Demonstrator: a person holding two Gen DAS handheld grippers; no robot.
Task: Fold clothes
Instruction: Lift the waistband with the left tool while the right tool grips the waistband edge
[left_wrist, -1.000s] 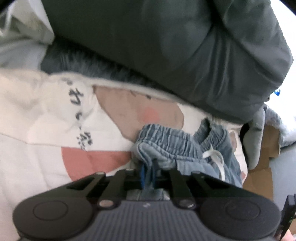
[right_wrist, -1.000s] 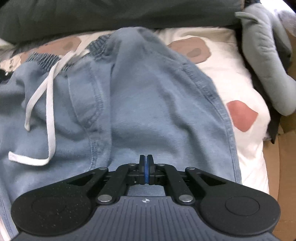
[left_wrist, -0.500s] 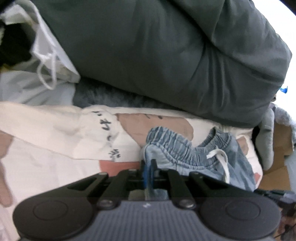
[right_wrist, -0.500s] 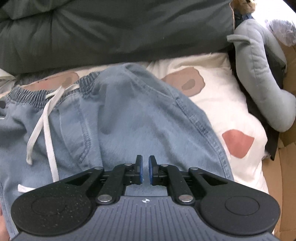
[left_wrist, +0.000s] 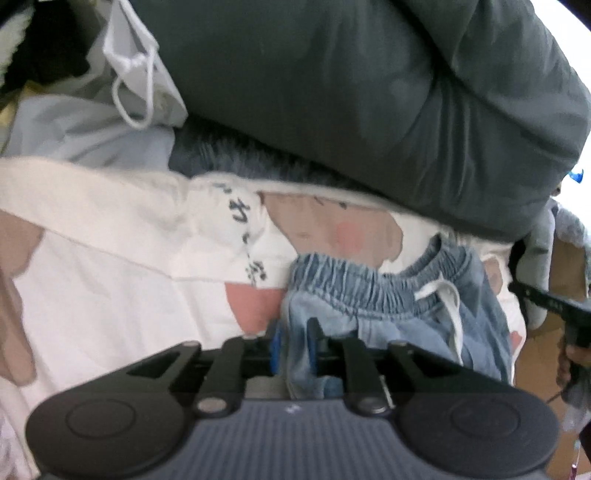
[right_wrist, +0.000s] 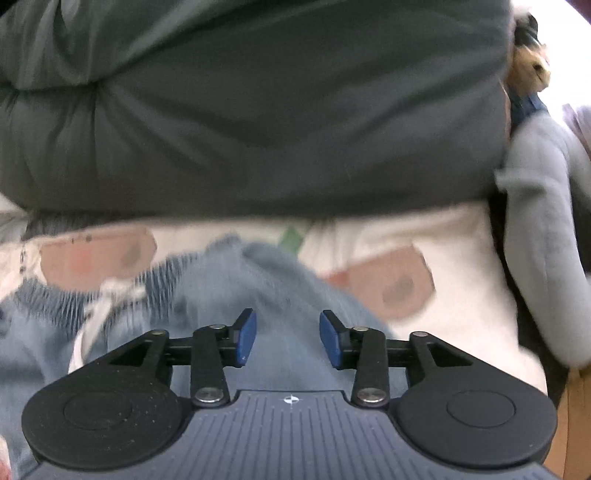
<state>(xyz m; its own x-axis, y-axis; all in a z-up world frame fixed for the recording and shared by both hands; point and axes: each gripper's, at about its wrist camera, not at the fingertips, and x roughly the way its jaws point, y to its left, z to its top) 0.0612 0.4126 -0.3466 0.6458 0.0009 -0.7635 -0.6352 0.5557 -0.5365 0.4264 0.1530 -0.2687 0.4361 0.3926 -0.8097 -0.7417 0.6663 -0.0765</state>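
Denim shorts (left_wrist: 399, 317) lie on the patterned white bed sheet (left_wrist: 110, 295), with the elastic waistband toward the dark grey duvet (left_wrist: 351, 92) bundled behind them and the white drawstring (left_wrist: 452, 314) trailing across the front.

Your left gripper (left_wrist: 294, 347) sits at the left end of the waistband. Its jaws have just been opening and now stand slightly apart, with a fold of denim between them; the blue pads do not look pressed onto it, so judge that hold as released or nearly so.

Your right gripper (right_wrist: 288, 339) hovers over the middle of the shorts (right_wrist: 258, 295). Its jaws have also just been opening and stand well apart with nothing clamped; only the cloth lying beneath shows through the gap. This view is smeared, so the fabric's lie is hard to read.

Risks from here, as a judgement: if you pull the left gripper back, that loose fold may catch on a pad and drag the waistband out of line. The drawstring could snag in either gripper on the next grasp. Closing low risks pinching the bed sheet along with the denim. The duvet crowds the far edge, leaving little room to lay a fold flat.
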